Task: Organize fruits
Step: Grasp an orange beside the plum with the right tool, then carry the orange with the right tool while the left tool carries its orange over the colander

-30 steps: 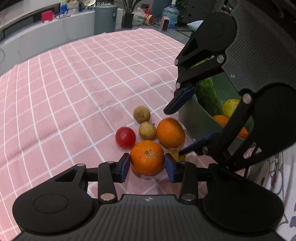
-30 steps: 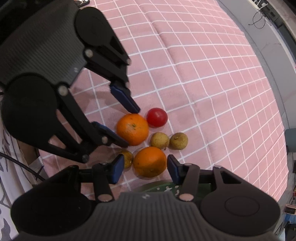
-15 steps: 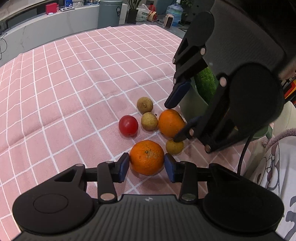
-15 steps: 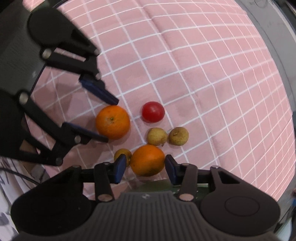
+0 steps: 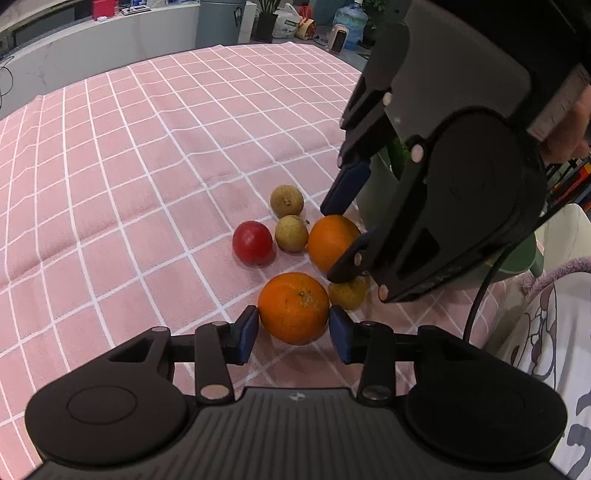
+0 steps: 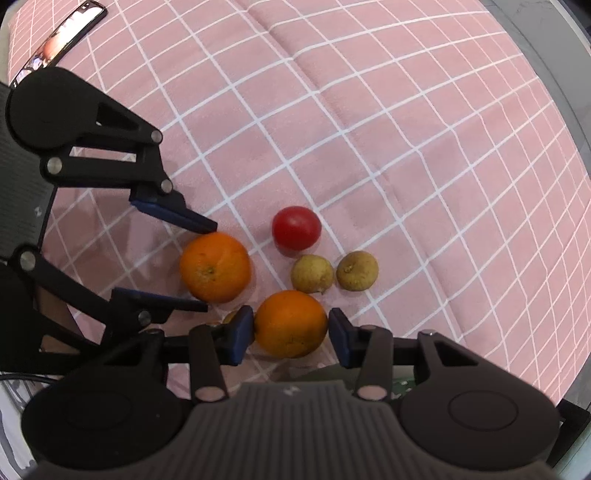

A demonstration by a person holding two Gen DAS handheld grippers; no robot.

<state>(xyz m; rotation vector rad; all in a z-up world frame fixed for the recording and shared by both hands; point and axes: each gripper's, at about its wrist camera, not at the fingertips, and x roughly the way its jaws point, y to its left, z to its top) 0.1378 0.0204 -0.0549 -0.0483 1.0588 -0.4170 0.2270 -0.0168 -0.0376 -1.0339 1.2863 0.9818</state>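
Observation:
Two oranges, a red tomato (image 5: 252,242), two brownish round fruits (image 5: 291,232) and a small yellow fruit (image 5: 349,293) lie close together on the pink checked cloth. My left gripper (image 5: 293,330) is open, its pads on either side of the near orange (image 5: 293,306), which rests on the cloth. My right gripper (image 6: 291,330) is open around the other orange (image 6: 291,323), also on the cloth. In the left wrist view the right gripper (image 5: 341,240) straddles that orange (image 5: 332,242). In the right wrist view the left gripper (image 6: 207,266) flanks its orange (image 6: 215,266).
A green bowl (image 5: 517,258) stands behind the right gripper, mostly hidden. A phone (image 6: 59,38) lies on the cloth at the far left of the right wrist view. A counter and a bin (image 5: 219,22) lie beyond the table's far edge.
Both grippers drew back a little from the fruit. The right gripper lowered, its fingers now on either side of its orange. No fruit has moved.

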